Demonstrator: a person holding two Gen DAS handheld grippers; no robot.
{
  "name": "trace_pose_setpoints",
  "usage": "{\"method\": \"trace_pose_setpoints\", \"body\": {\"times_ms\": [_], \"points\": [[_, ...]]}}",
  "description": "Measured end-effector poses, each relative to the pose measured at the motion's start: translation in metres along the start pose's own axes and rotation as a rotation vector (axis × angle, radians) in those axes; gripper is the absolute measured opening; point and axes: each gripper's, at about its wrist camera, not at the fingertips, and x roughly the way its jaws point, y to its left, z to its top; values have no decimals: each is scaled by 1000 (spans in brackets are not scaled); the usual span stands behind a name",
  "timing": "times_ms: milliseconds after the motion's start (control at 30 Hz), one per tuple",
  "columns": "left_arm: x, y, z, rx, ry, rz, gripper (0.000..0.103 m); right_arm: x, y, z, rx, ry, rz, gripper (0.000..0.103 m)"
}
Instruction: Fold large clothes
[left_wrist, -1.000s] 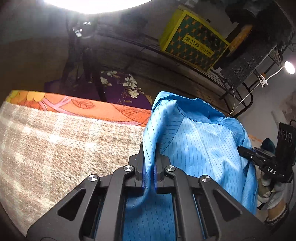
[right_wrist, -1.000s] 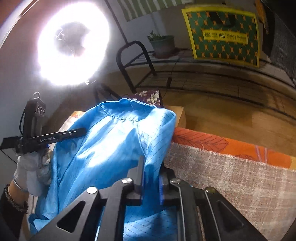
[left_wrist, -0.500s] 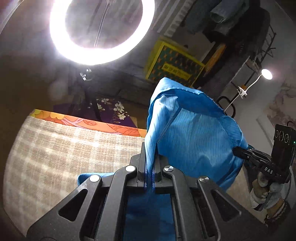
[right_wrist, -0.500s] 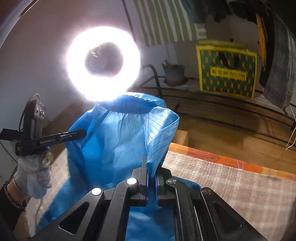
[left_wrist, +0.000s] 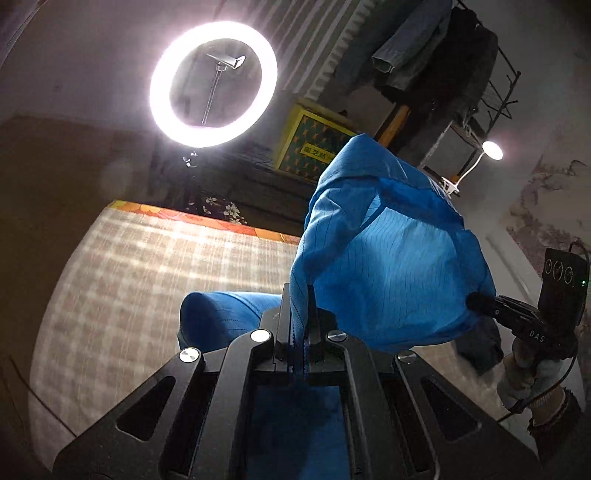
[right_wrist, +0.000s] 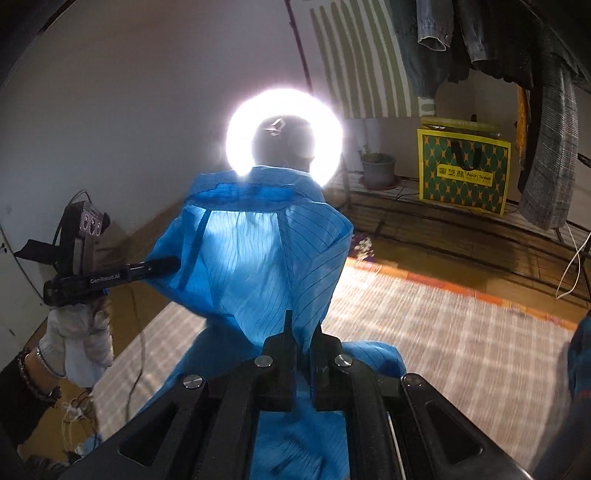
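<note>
While both claws pinch the blue garment, checked bedcover below, ring light, hanging clothes beyond

The garment is thin blue cloth with fine dark pinstripes. It hangs raised and spread between the left hand-held gripper and the right hand-held gripper, each pinching an edge, its lower part drooping below them.
</note>
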Motion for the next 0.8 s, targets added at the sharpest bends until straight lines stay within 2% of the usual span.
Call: {"method": "trace_pose_setpoints", "body": {"times_ms": [100,267,400,567,667,767,800], "points": [[-22,-5,-28,-9,5,-7,0,-21,17,-19,-23,17,10,2],[-44,-6,-89,-5,72,12,0,-40,57,-69,-79,83,33,2],[-53,8,-136,-13,139,43,0,-34,91,-108,-151,148,41,2],[-55,19,-171,16,209,89,0,-20,112,-144,-211,221,5,2],[-58,17,-186,51,251,119,0,-16,113,-155,-189,252,7,3],[-70,12,-190,73,265,125,3,-19,109,-159,-162,273,16,12],[-77,10,-190,83,260,122,4,-23,109,-160,-155,270,18,20]]}}
